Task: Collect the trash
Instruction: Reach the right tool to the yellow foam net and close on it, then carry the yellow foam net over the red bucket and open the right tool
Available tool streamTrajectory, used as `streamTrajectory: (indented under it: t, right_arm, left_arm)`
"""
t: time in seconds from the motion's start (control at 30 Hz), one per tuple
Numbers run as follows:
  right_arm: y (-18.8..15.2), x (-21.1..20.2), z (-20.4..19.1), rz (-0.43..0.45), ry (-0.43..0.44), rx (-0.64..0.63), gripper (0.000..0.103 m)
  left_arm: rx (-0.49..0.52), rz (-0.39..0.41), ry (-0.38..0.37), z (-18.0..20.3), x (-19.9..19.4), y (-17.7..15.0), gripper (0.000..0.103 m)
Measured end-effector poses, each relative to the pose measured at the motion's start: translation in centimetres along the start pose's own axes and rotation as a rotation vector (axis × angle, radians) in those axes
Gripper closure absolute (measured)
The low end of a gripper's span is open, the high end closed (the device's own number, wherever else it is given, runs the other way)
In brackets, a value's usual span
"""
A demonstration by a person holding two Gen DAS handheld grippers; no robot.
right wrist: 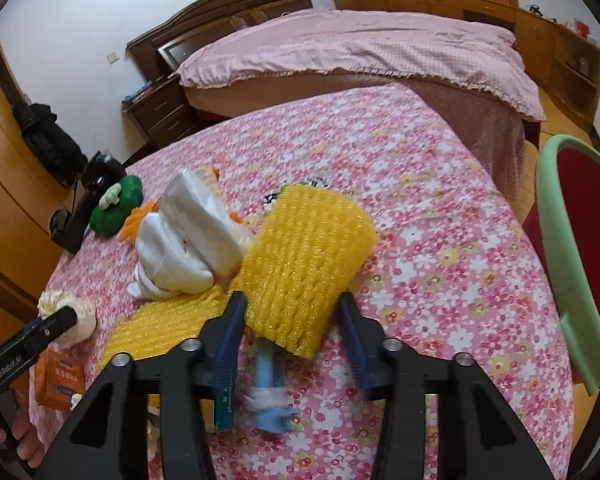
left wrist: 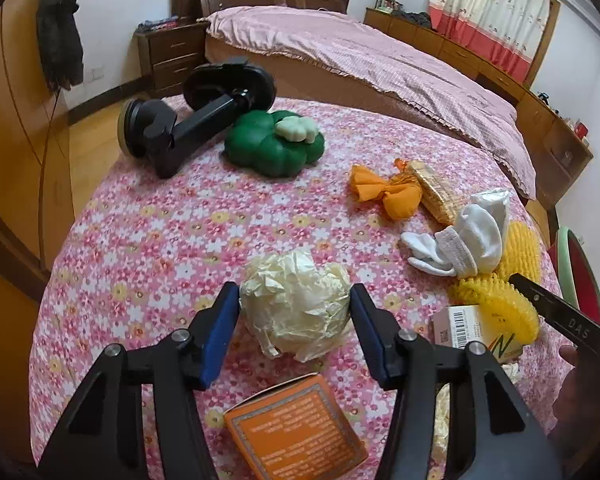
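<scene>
My left gripper (left wrist: 296, 304) is closed around a crumpled cream paper ball (left wrist: 296, 312), its blue pads (left wrist: 220, 332) touching both sides, on the pink floral tablecloth (left wrist: 160, 220). My right gripper (right wrist: 292, 320) grips a yellow foam fruit net (right wrist: 304, 268) between its pads (right wrist: 352, 344), lifted a little above the cloth. An orange box (left wrist: 296, 432) lies just below the left gripper. A second yellow net (right wrist: 160, 328) lies flat to the left. A blue tube-like item (right wrist: 266, 384) lies under the held net, blurred.
White socks (left wrist: 460, 240), an orange wrapper (left wrist: 384, 192), a biscuit pack (left wrist: 436, 192), a green clover cushion (left wrist: 276, 144) and a black stand (left wrist: 196, 120) lie on the table. A white barcode box (left wrist: 472, 328) sits right. A red bin with a green rim (right wrist: 560, 260) stands right. A bed (left wrist: 380, 60) is behind.
</scene>
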State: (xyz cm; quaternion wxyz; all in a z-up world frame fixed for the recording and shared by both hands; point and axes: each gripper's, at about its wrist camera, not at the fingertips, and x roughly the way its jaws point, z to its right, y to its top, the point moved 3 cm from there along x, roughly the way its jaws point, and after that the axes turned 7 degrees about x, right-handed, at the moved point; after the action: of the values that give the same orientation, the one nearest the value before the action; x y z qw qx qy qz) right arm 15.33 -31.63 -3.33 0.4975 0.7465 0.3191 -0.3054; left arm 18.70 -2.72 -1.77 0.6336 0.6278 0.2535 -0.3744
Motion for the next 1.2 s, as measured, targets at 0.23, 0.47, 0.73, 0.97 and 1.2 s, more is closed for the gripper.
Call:
streamTrajectory:
  t: [0.23,0.47,0.73,0.97,1.2]
  right_arm:
    - [0.0,-0.8,-0.6,0.002,0.037,-0.014,0.070]
    - [0.2,-3.5,-1.3,0.061,0.064,-0.033,0.072]
    - [0.3,-8.3,-1.9,0.167,0.086,-0.068,0.072]
    - [0.4,-11.7,-1.0,0.230,0.100,-0.060,0.072]
    - [0.8,-14.8,1.7,0.293,0.079,-0.026,0.072]
  left_arm:
    - [0.014,0.027,0.002,0.4,-0.6,0.2,0.049]
    - [0.030,0.071,-0.008,1.1,-2.6,0.7,0.049]
    - [0.054,0.129,-0.023,2.8,-5.4,1.2,0.049]
    - [0.087,0.165,-0.052,5.3,-7.1,1.8,0.049]
    - [0.127,0.194,-0.120,8.8,-8.3,2.5,0.049]
